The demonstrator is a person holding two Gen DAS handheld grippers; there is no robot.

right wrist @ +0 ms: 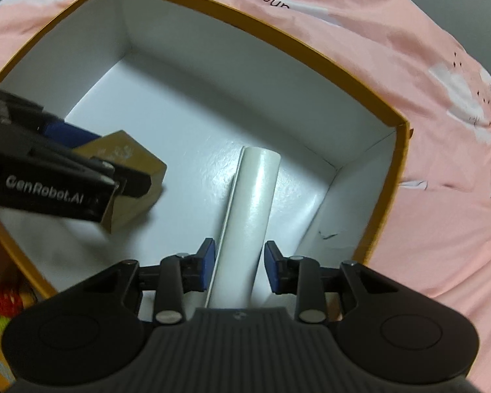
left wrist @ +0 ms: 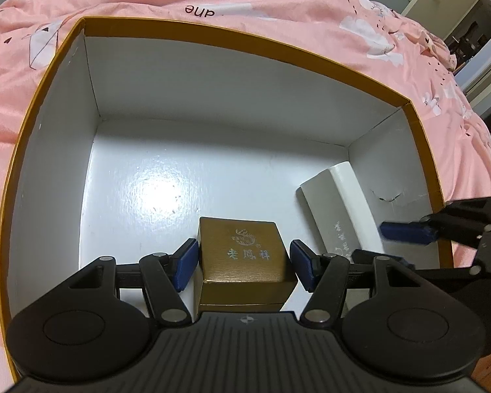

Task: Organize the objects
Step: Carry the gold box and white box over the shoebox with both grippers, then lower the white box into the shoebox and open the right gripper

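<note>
A large open box with an orange rim and white inside sits on a pink printed bedsheet; both grippers reach down into it. Its right wall stands just beside the white box, and that wall carries a small tear low down.

The left gripper has its blue pads on either side of a small gold box with silver characters on the lid. The left pad touches the box's side; the right pad sits at its edge, and I cannot tell for sure that it presses. The gold box sits on the floor of the large box, near its front wall.

The right gripper straddles the near end of the white box. Its left pad lies against the box, while a thin gap shows at the right pad, so the jaws are apart and not clamped.

The left view shows grey printing on the white box's side and the right gripper's blue pad coming in from the right. The right view shows the left gripper's black arm crossing in front of the gold box, with a logo on it.

The white box is long and narrow, its long axis running away from the right gripper toward the far right corner.
</note>
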